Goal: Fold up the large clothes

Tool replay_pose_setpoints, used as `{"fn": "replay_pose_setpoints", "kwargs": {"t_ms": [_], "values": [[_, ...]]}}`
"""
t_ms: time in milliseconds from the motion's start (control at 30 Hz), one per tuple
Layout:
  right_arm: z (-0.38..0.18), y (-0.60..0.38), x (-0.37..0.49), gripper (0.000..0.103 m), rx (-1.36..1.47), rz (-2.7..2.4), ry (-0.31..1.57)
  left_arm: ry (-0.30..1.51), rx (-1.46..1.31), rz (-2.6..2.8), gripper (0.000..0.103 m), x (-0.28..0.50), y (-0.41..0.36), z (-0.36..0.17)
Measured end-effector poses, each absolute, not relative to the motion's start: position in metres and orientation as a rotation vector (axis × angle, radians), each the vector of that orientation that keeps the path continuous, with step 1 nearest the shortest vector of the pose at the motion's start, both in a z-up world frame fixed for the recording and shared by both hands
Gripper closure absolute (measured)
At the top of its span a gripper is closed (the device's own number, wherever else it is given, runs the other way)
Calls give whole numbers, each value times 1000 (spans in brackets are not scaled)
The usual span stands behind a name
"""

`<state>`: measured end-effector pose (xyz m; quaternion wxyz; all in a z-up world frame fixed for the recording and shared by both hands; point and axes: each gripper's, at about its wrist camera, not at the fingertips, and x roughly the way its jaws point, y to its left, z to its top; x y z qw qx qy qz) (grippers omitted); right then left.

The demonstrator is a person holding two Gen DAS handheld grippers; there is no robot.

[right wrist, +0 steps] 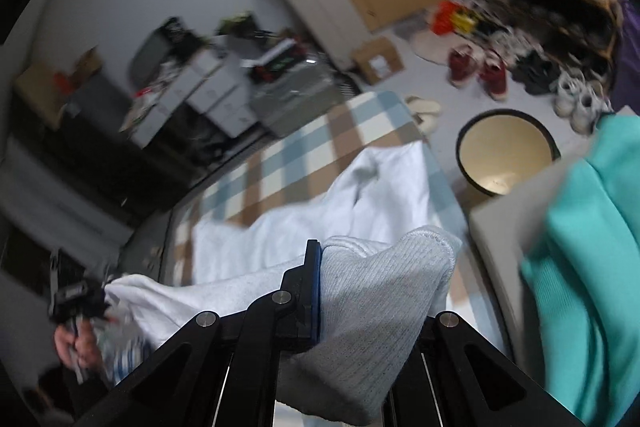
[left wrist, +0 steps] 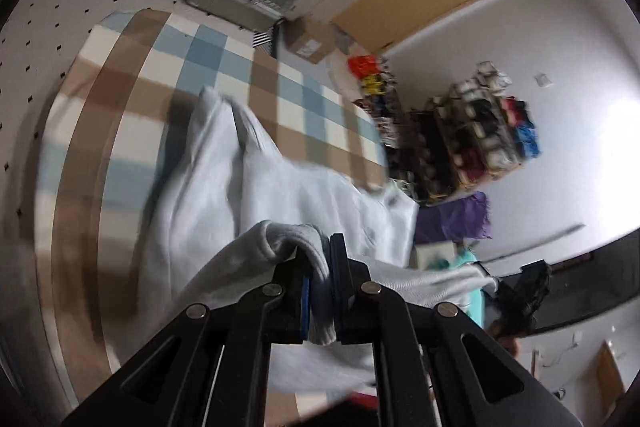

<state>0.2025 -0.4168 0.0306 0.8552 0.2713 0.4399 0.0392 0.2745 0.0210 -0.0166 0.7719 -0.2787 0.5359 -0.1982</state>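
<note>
Two tools [left wrist: 320,291] [right wrist: 360,291], each clamped on white garment [left wrist: 280,195]; no readable writing.

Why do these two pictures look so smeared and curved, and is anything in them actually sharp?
Left wrist view: the checked blue and brown mat is streaked with motion blur, and the fisheye lens bends the room, yet the left gripper looks crisp. Right wrist view: the shoes and boxes smear, while the ribbed pale grey garment stays fairly sharp.

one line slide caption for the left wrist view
Left gripper clamps a ribbed edge of the white garment above the checked mat.
</note>
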Motion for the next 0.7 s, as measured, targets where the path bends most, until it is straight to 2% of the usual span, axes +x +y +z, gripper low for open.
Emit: {"fn": "replay_pose_setpoints", "kwargs": {"t_ms": [233,367,467,567,600,633,700], "values": [[-47,-438,313,98,566,-33,1135,1267,-699,-316,99,354,37,-95],[-96,-452,350,95,745,-6,1213,1300,-745,-253,99,370,46,-134],[-111,-462,354,92,852,14,1193,1298,-852,-253,96,364,59,-143],[-103,-468,345,81,940,67,1113,1279,-887,-278,93,357,67,-130],[-95,-470,340,73,963,100,1064,1264,-894,-283,92,351,69,-123],[-85,-472,333,61,974,131,1009,1246,-899,-292,86,349,71,-117],[-65,-476,316,53,933,112,925,1134,-868,-283,62,338,79,-92]]}}
